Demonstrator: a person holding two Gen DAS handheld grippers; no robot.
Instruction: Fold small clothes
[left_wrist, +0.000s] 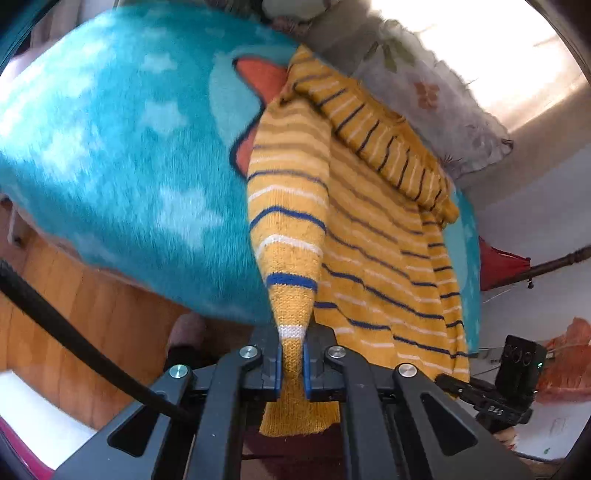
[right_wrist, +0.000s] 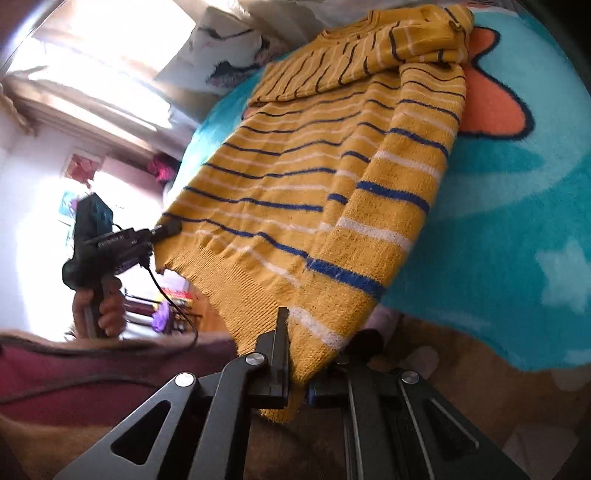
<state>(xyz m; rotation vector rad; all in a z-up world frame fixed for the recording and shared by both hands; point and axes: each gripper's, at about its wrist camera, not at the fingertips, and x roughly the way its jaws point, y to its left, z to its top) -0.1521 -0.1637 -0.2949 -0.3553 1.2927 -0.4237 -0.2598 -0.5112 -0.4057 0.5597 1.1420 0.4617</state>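
A small mustard-yellow knitted sweater (left_wrist: 380, 258) with blue and white stripes lies on a turquoise fleece blanket (left_wrist: 122, 158). It also shows in the right wrist view (right_wrist: 295, 177). One sleeve is folded across the chest near the collar. My left gripper (left_wrist: 293, 363) is shut on the cuff end of the other sleeve (left_wrist: 290, 243). My right gripper (right_wrist: 297, 363) is shut on the hem corner and sleeve end of the sweater. The other hand-held gripper (right_wrist: 168, 229) touches the far hem corner in the right wrist view, and also shows in the left wrist view (left_wrist: 447, 380).
The blanket (right_wrist: 517, 192) carries white star shapes and an orange patch (right_wrist: 487, 107). Floral pillows (left_wrist: 424, 88) lie past the sweater's collar. Wooden floor (left_wrist: 92, 314) shows below the blanket's edge. A bright window (right_wrist: 110, 55) is behind.
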